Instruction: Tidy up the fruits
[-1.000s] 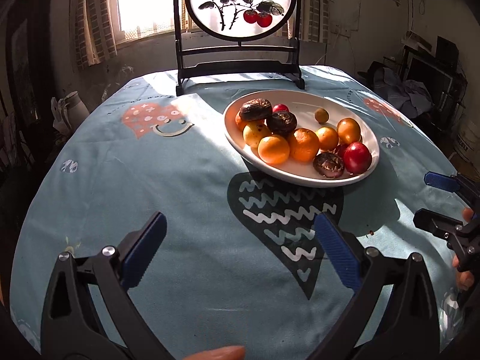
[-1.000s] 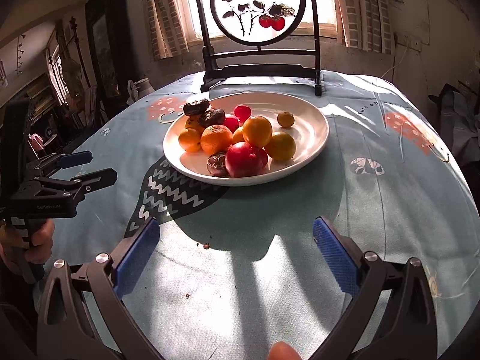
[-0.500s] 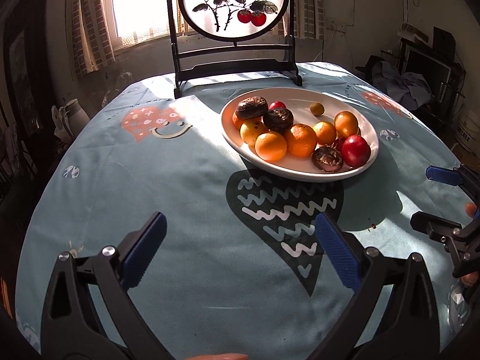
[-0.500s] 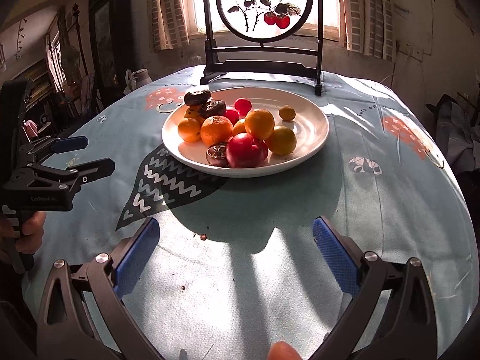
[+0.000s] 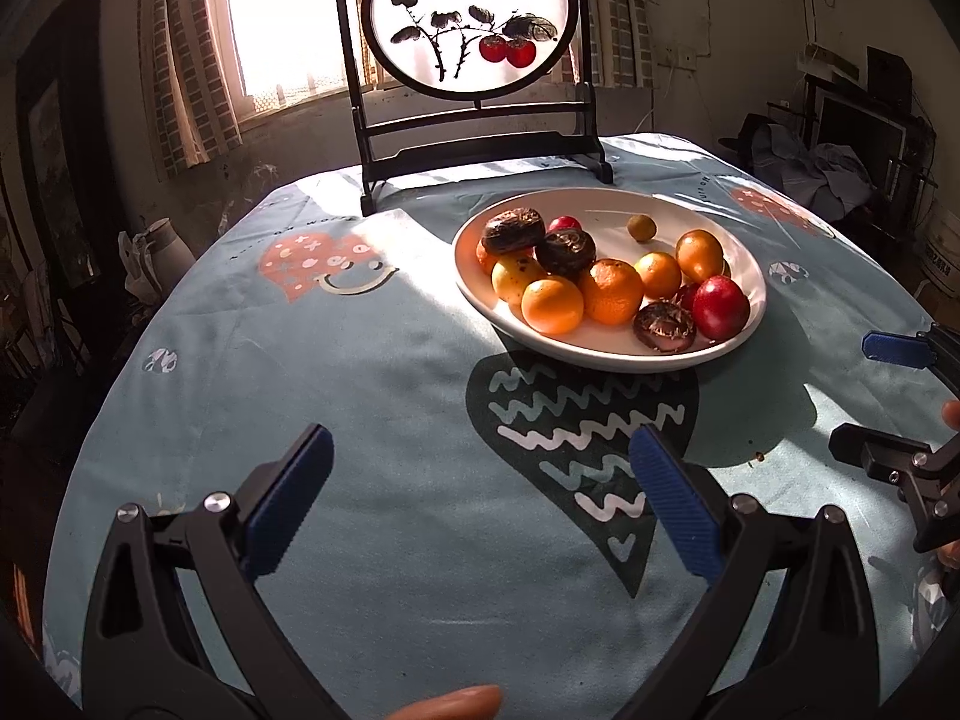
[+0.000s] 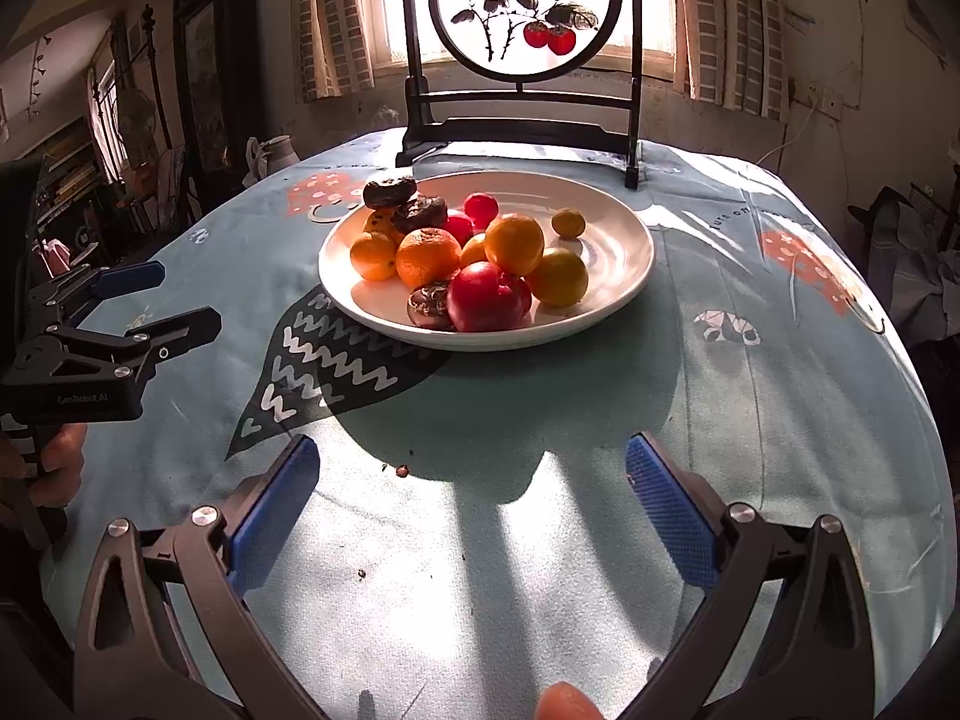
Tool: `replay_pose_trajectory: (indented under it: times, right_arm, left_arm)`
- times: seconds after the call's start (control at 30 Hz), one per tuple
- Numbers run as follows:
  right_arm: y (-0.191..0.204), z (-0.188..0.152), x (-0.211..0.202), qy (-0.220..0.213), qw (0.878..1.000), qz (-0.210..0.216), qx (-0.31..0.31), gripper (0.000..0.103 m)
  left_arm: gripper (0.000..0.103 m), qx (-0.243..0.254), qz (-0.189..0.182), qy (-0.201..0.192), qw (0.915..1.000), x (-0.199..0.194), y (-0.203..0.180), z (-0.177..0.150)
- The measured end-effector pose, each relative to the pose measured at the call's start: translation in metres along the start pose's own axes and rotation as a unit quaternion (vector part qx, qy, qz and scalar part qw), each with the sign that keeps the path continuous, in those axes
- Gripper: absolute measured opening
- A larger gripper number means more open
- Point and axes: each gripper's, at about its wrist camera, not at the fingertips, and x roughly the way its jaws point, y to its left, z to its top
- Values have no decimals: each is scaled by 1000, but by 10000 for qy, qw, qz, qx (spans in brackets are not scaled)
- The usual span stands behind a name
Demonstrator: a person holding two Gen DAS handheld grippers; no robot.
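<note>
Item: fruits [image 6: 462, 258], heaped on white plate [image 6: 606, 288] at far middle of bench [image 5: 300, 372]; none seen on the cloth. Left tool [image 5: 480, 498]: spread wide, nothing held, low over near bench. Right tool [image 6: 471, 498]: likewise wide apart and empty. Change over the last second: both views are drawn slightly nearer the plate; fruits unmoved. The heap is judged equally consistent with gathering finished or sorting pending
</note>
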Motion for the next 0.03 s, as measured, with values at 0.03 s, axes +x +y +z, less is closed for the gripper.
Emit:
replay_pose_trajectory:
  times: [0.03]
  right_arm:
    - [0, 0, 0, 6, 10000, -4, 1, 102]
  left_arm:
    - [101, -14, 0, 5, 10000, 0, 0, 0]
